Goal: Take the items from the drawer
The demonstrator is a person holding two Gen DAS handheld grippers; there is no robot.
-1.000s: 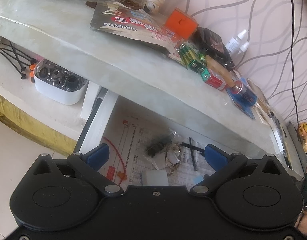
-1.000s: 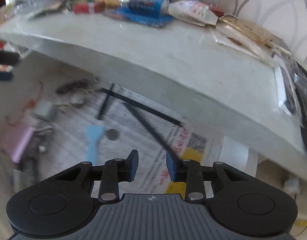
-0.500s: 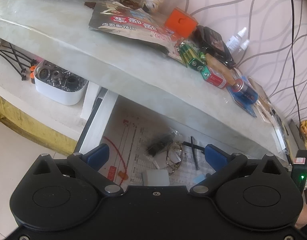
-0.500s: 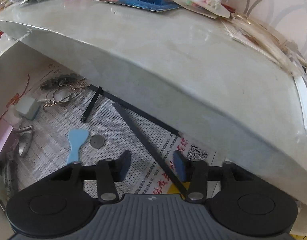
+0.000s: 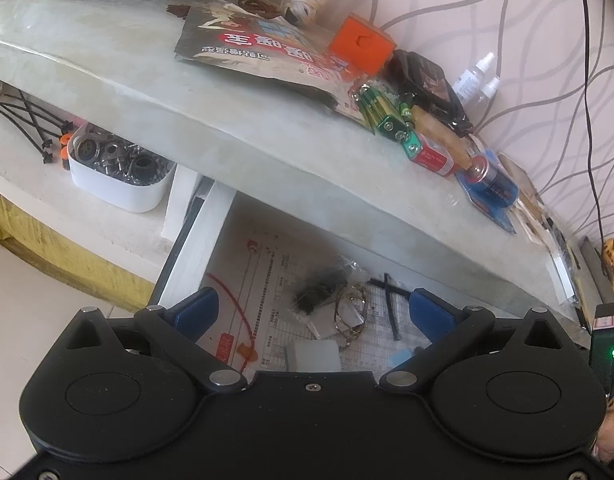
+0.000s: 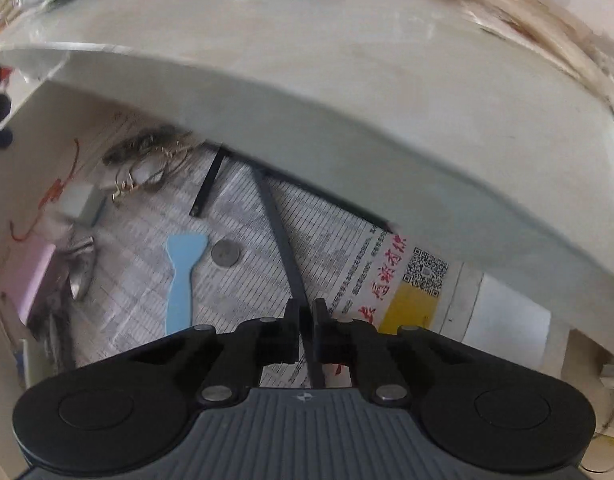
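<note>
Grasp step: your right gripper (image 6: pixel 305 322) fingers are closing on the black strip (image 6: pixel 281 236) lying in the drawer (image 6: pixel 35 128) under the desk (image 6: pixel 347 100). Left gripper (image 5: pixel 313 310) fingers apart, empty. Next: lift clear of the desk's edge.

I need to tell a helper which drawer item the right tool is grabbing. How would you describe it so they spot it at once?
Look in the open drawer lined with printed paper, below the pale countertop. The long black strip runs up from the closing right tool, between its pads. It is far longer than the short black strip beside it.
</note>
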